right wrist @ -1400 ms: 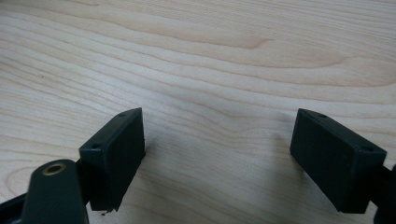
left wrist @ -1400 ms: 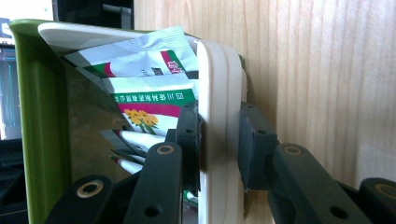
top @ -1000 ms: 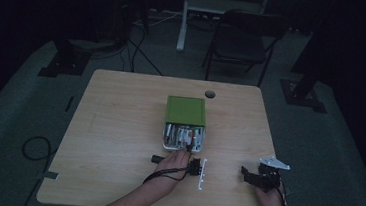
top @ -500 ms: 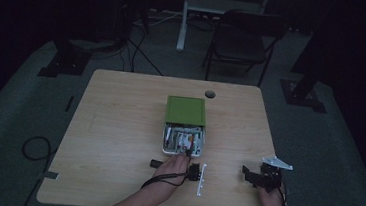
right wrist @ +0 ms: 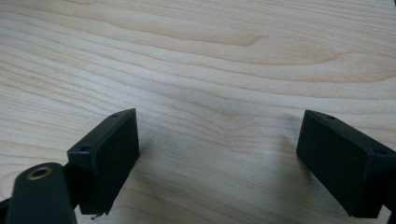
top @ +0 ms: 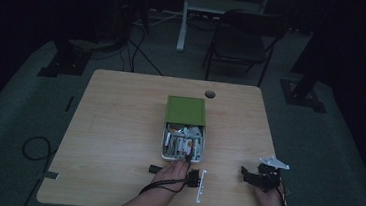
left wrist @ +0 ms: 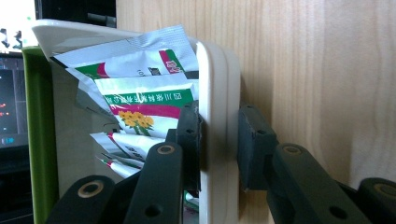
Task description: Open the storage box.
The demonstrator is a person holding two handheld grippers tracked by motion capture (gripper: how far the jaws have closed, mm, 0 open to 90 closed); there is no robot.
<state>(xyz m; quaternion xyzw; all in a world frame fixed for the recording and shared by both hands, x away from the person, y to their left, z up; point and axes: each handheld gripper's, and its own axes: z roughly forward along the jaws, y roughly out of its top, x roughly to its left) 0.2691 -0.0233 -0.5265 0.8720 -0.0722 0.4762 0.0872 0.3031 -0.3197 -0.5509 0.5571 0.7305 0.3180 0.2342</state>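
1. High view: white box (top: 184,142) w/ green lid (top: 186,110) hinged open sits mid-table (top: 118,127), packets inside. Left gripper (top: 189,165) at box's near rim; right gripper (top: 255,177) rests on tabletop well apart, toward the near right corner.
2. Left gripper view: left gripper (left wrist: 219,140) clamped on the box wall (left wrist: 212,116), one jaw inside against the sachets (left wrist: 140,107), other outside on the wood side. Green lid (left wrist: 35,140) at the far left.
3. Right gripper view: right gripper (right wrist: 219,158) spread wide, nothing btwn jaws, bare wood table (right wrist: 210,70) beneath.
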